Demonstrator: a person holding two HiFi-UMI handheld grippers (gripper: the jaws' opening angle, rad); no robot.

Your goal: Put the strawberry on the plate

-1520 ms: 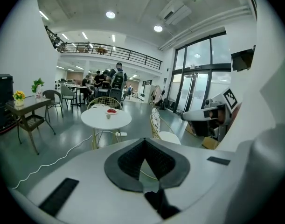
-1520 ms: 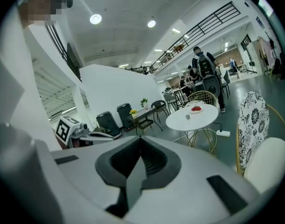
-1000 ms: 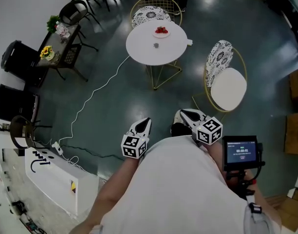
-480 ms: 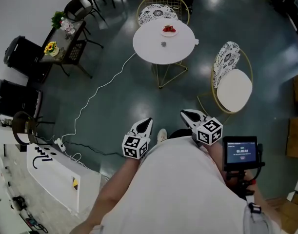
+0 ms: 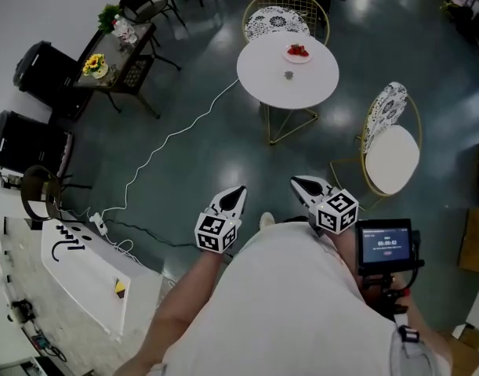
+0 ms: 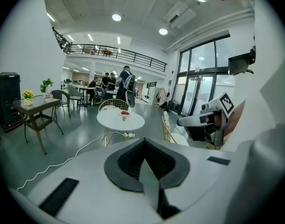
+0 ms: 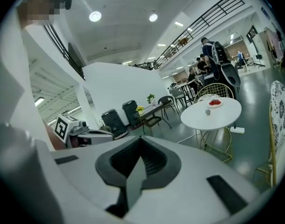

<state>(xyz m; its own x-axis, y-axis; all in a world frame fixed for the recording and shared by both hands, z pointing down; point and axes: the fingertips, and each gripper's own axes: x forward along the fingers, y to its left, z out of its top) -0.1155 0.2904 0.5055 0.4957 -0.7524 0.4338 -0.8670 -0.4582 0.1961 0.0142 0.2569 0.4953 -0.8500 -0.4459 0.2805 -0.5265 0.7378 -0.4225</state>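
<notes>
A round white table stands across the floor, far ahead of both grippers. On its far side is a small plate with red strawberries on it. A small grey thing, too small to identify, sits nearer the table's middle. The plate and the same grey thing also show in the left gripper view, and the plate in the right gripper view. My left gripper and right gripper are held close to the body, both shut and holding nothing. The left gripper and right gripper each show a closed seam.
Gold wire chairs stand behind the table and to its right. A white cable trails across the floor. At left are a side table with flowers and black cases. A small screen hangs at my right. People stand beyond the table.
In the head view the table and the chairs have slid to the right and slightly down. Both grippers stay shut and keep their place in front of the body.
</notes>
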